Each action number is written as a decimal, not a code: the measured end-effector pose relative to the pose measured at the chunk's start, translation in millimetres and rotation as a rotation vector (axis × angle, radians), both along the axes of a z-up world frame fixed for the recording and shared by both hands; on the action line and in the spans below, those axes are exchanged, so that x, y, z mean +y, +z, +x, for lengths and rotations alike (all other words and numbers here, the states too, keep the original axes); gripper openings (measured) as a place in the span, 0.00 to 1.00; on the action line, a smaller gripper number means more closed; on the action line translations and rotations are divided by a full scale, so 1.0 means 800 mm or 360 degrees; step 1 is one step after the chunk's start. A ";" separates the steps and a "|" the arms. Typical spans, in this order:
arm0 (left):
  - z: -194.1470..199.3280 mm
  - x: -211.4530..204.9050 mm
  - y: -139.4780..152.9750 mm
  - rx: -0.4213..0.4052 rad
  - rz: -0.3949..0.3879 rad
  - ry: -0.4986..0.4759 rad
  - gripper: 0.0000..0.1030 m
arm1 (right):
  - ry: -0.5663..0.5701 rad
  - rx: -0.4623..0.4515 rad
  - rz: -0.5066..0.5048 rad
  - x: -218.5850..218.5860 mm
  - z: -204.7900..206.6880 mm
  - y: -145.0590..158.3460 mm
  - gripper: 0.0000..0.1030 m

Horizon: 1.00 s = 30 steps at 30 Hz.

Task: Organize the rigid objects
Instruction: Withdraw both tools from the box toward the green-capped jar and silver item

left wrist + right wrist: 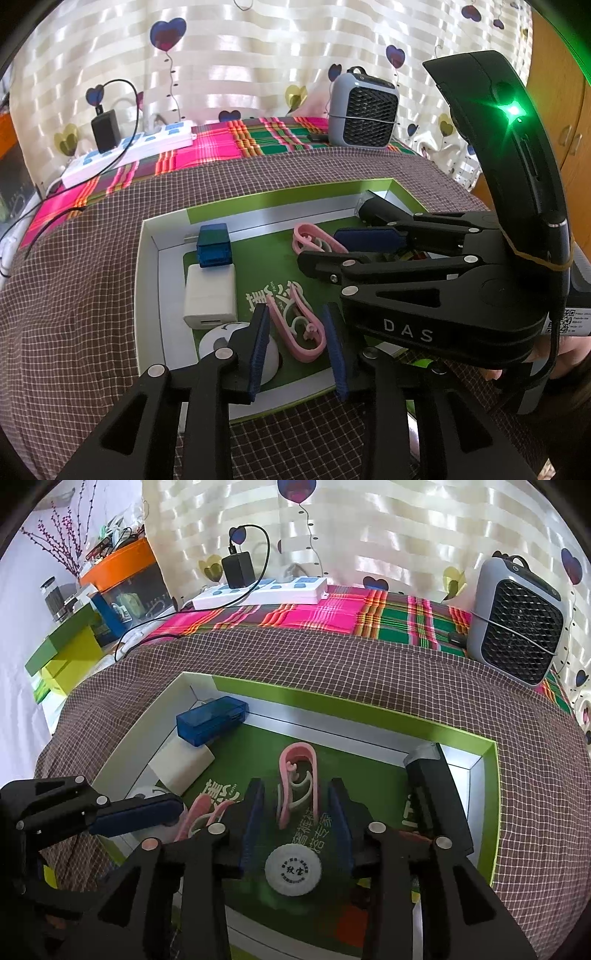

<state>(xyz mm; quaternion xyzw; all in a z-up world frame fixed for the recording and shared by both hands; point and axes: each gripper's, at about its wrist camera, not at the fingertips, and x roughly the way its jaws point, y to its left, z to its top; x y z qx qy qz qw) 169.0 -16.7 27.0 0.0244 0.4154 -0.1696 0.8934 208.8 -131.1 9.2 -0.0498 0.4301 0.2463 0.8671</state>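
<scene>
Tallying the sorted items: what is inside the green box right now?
Inside the green box: blue case, white charger, two pink clips, white round cap, black bar, white ball. The grippers cover parts of the floor.

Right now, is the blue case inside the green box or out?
Inside: the blue case sits in the green box's far corner, partly on the white charger.

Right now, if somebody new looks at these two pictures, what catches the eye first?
First, the green box in the middle of the brown checked cloth, holding two pink clips, a blue case and a white charger. Both grippers, left gripper and right gripper, hang open over the clips. Behind stands a grey fan.
</scene>
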 end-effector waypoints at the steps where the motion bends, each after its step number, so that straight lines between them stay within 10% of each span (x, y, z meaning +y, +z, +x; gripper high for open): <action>1: 0.000 0.000 0.000 0.0000 -0.0003 0.0001 0.29 | -0.0004 -0.0003 0.0000 0.000 0.000 0.000 0.37; 30: -0.072 0.010 0.045 -0.0135 0.0027 0.0053 0.37 | -0.0082 -0.0161 0.0087 -0.014 -0.067 0.055 0.37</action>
